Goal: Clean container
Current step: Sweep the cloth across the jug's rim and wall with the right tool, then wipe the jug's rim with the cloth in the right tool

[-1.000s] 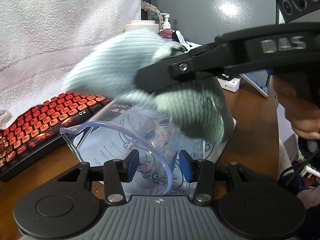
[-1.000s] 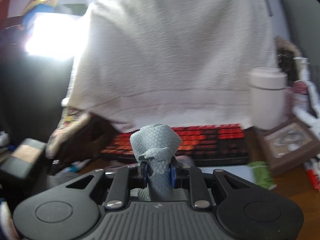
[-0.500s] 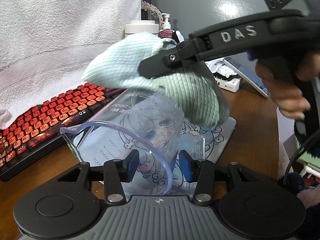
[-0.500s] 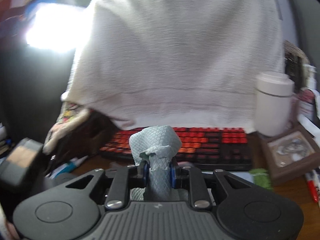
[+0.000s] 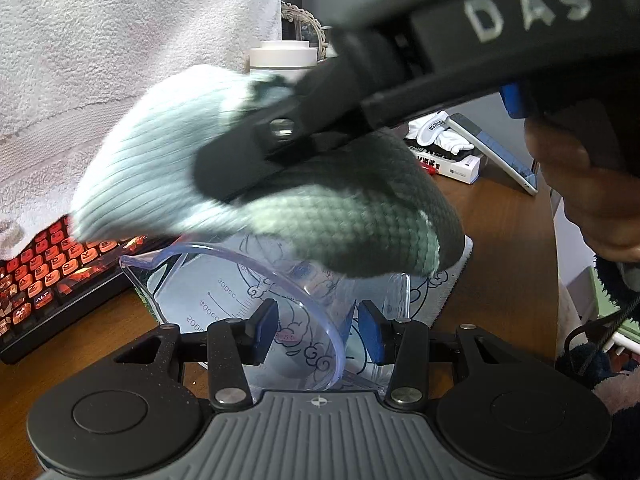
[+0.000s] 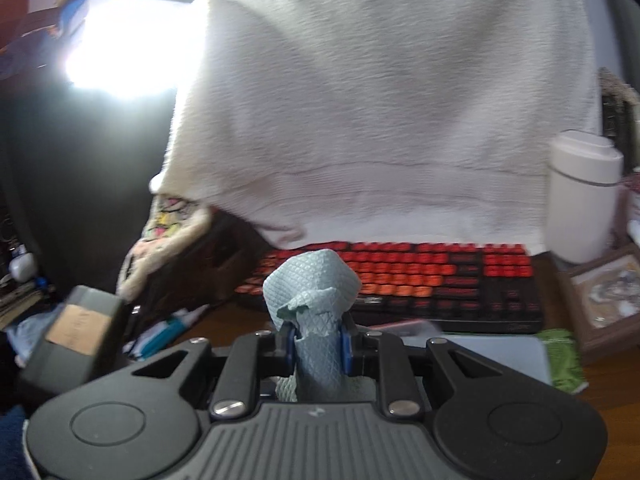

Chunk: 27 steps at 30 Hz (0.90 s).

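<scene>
A clear plastic measuring container (image 5: 192, 292) with printed scale marks lies tilted on the desk. My left gripper (image 5: 318, 330) is shut on its wall near the rim, one blue pad on each side. A pale green waffle cloth (image 5: 160, 168) hangs blurred just above the container's mouth. My right gripper (image 5: 224, 172) reaches in from the upper right and is shut on that cloth. In the right wrist view the cloth (image 6: 316, 284) bunches up between the pads of the right gripper (image 6: 318, 344). The container does not show in that view.
A red-keyed keyboard (image 5: 48, 280) lies left of the container under a hanging white towel (image 5: 100, 40). Behind stands a white canister (image 5: 282, 54). A printed mat (image 5: 440, 292) lies under the container. Boxes (image 5: 452, 160) sit at the back right; a person's hand (image 5: 580, 184) holds the right gripper.
The right gripper with the cloth has swung closer to the left wrist camera and now hangs over the container's mouth. The left gripper and the container have stayed still.
</scene>
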Available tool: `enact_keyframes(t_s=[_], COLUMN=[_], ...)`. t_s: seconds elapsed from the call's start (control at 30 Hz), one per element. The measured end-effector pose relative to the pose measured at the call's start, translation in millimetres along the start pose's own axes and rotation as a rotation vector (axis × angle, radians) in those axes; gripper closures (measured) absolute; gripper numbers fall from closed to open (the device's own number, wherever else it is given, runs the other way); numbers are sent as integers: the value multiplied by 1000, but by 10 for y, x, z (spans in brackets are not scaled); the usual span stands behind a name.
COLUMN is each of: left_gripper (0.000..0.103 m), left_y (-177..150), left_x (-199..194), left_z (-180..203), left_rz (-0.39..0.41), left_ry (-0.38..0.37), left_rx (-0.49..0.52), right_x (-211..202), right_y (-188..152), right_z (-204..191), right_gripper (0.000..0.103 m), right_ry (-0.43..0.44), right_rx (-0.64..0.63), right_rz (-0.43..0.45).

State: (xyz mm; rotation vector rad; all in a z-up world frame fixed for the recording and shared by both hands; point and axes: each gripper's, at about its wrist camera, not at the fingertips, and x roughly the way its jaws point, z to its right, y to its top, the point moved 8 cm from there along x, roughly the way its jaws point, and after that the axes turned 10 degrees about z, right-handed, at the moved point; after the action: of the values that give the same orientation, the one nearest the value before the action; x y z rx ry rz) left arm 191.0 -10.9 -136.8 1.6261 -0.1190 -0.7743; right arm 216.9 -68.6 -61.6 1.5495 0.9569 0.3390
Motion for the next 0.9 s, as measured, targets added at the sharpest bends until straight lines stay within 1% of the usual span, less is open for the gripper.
enact_keyframes(t_s=[0.1,0.27,0.37,0.47,0.57,0.63,0.73,0.9], left_gripper=[59,59,59,59,59,59,59,59], left_y=[-1,-3,-3,-4,-4,-4,-4,-8], left_x=[6,16,24,-21,13,15,8,-34], left_z=[-4,0,0,96,30,30,22,40], left_rz=[0,0,0,1,1,0,0,0], left_ry=[-1,-1,-1,0,0,0,0,1], left_rx=[-3,-2,-1,1,0,0,0,1], right_x=[40,69,75,70,69,81,120,220], right_y=[14,65,115,160,174,161,133,88], right_z=[-62,118,343,572,695,687,517,116], right_gripper=[83,83,83,83,83,83,83,83], right_ry=[21,-17,-89,-132,-162,-154,-132,-27], right_rx=[-12,-28,-24,9,21,29,-2,-12], right_rz=[-7,-18,-18,-21,-23,-27,-34,-64])
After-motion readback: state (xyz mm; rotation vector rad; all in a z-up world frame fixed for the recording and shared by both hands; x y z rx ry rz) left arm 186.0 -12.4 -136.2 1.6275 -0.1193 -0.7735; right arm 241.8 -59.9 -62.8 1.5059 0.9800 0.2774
